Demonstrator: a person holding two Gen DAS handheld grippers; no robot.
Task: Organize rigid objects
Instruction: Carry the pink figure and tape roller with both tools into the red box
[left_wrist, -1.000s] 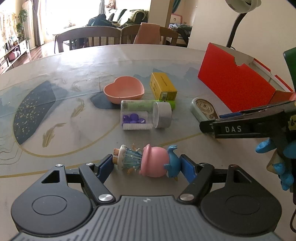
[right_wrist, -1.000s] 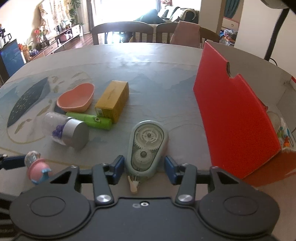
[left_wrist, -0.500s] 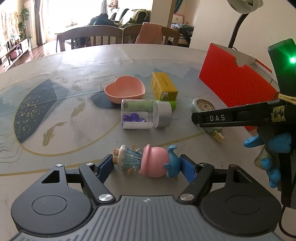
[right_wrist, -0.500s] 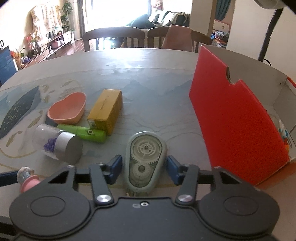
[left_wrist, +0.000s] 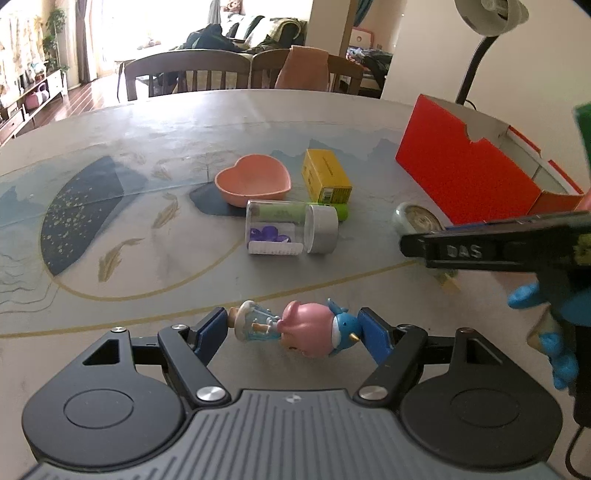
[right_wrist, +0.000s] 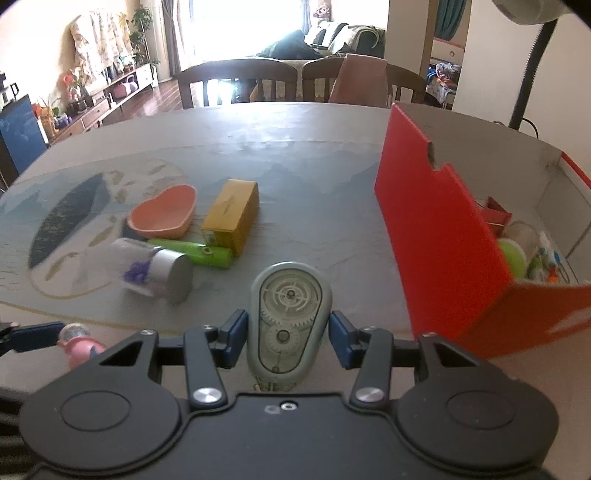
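While left gripper (left_wrist: 293, 328) clamps figurine (left_wrist: 295, 328), right gripper (right_wrist: 288, 334) grips correction tape (right_wrist: 288, 317).

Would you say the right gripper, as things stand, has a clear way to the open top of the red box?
Probably yes. The right gripper is shut on the correction tape dispenser, and the red box stands just to its right with its top open. Nothing lies between them, though the box's tall near wall must be cleared from above.
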